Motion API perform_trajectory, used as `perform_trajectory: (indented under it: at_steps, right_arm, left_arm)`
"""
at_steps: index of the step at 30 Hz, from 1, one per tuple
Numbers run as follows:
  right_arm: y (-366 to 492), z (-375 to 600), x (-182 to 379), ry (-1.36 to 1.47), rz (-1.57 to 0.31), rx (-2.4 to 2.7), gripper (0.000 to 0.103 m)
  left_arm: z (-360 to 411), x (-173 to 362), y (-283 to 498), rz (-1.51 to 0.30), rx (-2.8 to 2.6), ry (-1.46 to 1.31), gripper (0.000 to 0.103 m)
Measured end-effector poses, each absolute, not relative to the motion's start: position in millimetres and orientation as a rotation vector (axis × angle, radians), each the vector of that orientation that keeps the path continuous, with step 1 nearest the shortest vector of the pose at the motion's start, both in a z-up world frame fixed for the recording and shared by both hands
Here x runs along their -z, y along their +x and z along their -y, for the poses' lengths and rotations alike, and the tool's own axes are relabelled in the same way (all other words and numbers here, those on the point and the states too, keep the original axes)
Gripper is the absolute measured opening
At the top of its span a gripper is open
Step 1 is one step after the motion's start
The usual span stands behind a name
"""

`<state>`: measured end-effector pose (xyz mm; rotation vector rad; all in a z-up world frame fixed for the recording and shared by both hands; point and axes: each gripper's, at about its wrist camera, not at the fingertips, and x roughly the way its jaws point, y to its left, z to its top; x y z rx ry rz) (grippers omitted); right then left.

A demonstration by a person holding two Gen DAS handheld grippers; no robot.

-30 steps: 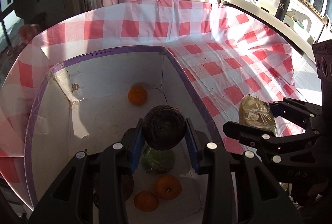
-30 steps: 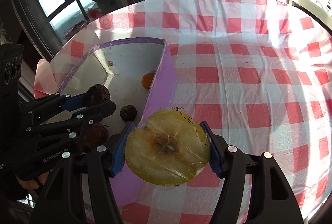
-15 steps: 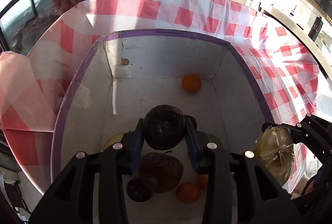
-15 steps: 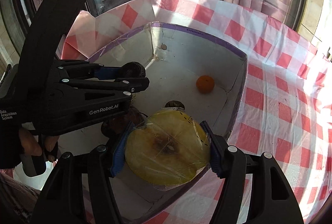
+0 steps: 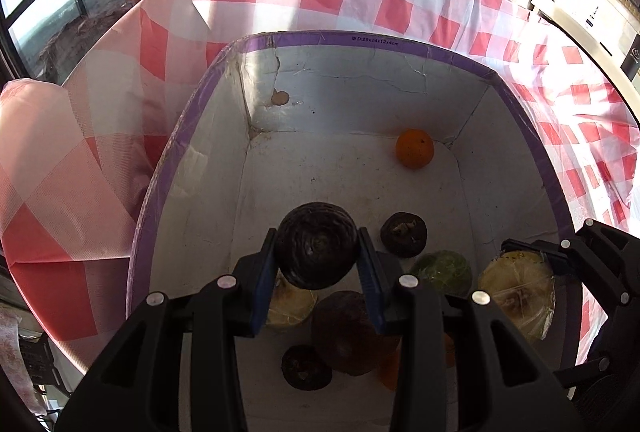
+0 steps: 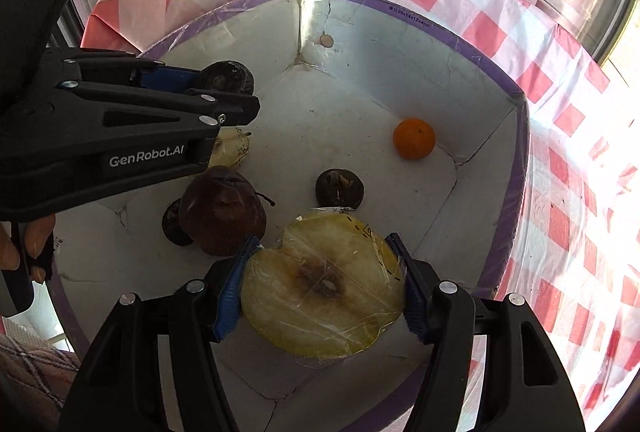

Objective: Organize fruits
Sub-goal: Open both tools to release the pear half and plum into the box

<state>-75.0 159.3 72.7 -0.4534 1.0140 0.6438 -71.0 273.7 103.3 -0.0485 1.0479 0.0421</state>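
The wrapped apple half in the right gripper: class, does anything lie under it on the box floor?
Not directly. In the right wrist view the wrapped apple half, clamped in the right gripper, hangs over bare box floor. A dark round fruit lies just beyond it and a dark red pear to its left.

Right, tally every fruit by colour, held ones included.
Dark brown: 3, big dark fruit in the left gripper, small dark fruit, second small dark fruit.
Dark red: 1, red pear.
Orange: 2 at least, far orange, half-hidden orange.
Yellow: 2, wrapped half in the right gripper, yellow fruit.
Green: 1, green fruit.
Total: 9 at least.
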Motion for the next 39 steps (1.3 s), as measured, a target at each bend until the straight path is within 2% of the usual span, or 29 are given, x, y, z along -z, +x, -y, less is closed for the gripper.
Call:
perform_trajectory:
  at_steps: [12,14,15,17,20,26,34,39]
  right_arm:
    - [-64,-174,-68,-0.517,-1.023,-0.595,0.064]
    - [-64,-175,-68,-0.519,-1.031,-0.585,0.066]
    - [-64,-174,-69,-0.509,-1.030,-0.588,0.071]
    - [-64,-174,-73,-0.487,-1.017,-0.588,0.079]
    - [-65,-173,-79,-0.476,-0.998,-0.585,0.085]
    - [-73,-172,-80,-0.488,-1.016,-0.580,0.087]
    - [-82,-161,-88,-0.391,-1.129,-0.666,0.087]
    - [-85,-152,-90,-0.356,-1.148,-0.651,0.087]
  left_arm:
    - [-274,-94,-66,-1.093,-0.066,-0.048,0.039]
    - [-274,-95,-67,-1.085,-0.082,-0.049,0.056]
    - [-275,-96,-68,-1.079,-0.089,-0.049,0.062]
    - [-277,-98,-69,-1.066,-0.099,-0.047,0.080]
    - [-278,-99,-69,-1.061,-0.128,-0.028,0.099]
    - [-281,-92,-71,-1.094,-0.098,-0.039,0.101]
    - [-282,-127,-84,-0.990,-0.305,0.045,0.101]
    - [-293,-116,-85,-1.105,-0.184,-0.128,0.101]
